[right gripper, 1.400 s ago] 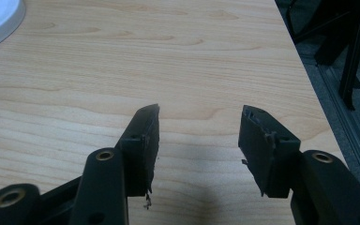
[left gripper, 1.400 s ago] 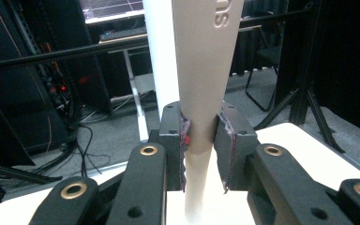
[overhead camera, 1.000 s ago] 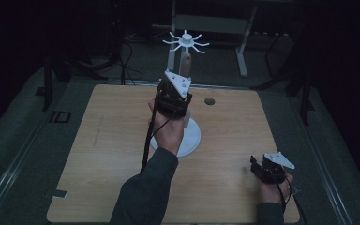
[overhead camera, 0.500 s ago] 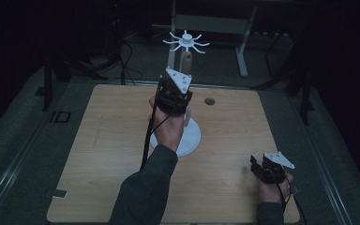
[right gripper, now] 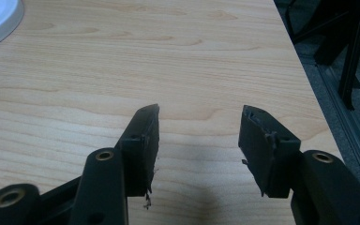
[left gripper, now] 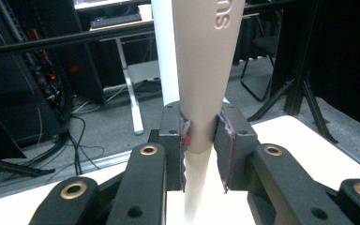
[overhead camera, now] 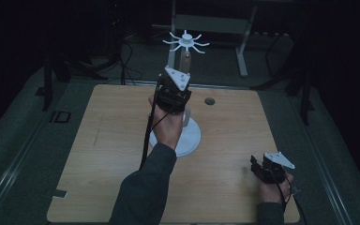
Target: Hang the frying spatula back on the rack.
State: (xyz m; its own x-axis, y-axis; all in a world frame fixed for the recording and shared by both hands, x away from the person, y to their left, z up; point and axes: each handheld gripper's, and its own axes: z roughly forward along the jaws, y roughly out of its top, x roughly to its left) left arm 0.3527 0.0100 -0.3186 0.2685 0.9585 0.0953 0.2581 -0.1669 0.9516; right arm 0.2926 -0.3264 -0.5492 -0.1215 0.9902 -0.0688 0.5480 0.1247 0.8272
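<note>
A white stand with a round base (overhead camera: 193,139) and a spoked top (overhead camera: 186,42) rises from the middle of the wooden table (overhead camera: 103,140). My left gripper (left gripper: 201,133) is shut on the narrow lower end of a beige tapered piece (left gripper: 206,70) with raised letters, held upright against the stand's white pole (left gripper: 166,56). In the high view that beige piece (overhead camera: 185,58) reaches up just under the spokes. My right gripper (right gripper: 199,122) rests low over the table's front right corner, open, with bare wood between its fingers.
A small dark round hole (overhead camera: 209,101) sits in the tabletop right of the stand. Behind the table stand a desk frame (overhead camera: 206,23), cables and dark tripod legs (overhead camera: 304,98). The table's right edge lies close to my right gripper.
The left gripper with the beige piece has crept slightly upward along the pole. The right hand has kept still.
</note>
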